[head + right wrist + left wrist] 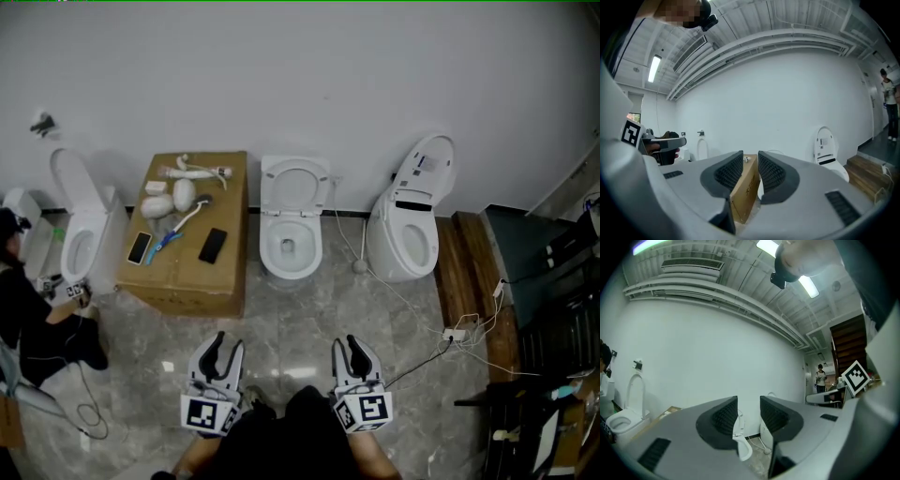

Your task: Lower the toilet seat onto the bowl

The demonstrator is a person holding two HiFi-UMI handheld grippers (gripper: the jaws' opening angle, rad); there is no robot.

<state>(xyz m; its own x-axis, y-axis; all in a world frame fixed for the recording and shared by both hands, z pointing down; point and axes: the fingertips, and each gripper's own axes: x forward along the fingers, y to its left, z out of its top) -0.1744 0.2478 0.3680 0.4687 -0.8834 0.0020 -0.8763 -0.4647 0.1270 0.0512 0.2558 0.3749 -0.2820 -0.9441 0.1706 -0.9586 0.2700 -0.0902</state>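
The white toilet (292, 246) stands against the far wall in the middle of the head view, its seat (295, 183) raised upright against the wall. Both grippers hover low over the marble floor, well short of it. My left gripper (228, 345) is open with nothing between its fingers. My right gripper (348, 343) is open and empty too. In the left gripper view, the left gripper (749, 405) frames a strip of the toilet bowl (743, 448) in the gap between its jaws. The right gripper (750, 160) looks along a cardboard box (743, 194).
A cardboard box (190, 272) with brushes, bottles and two phones sits left of the toilet. A person (28, 319) crouches by another toilet (82, 234) at far left. A third toilet (412, 225) stands to the right. Cables and a power strip (456, 333) trail past a wooden step (469, 272).
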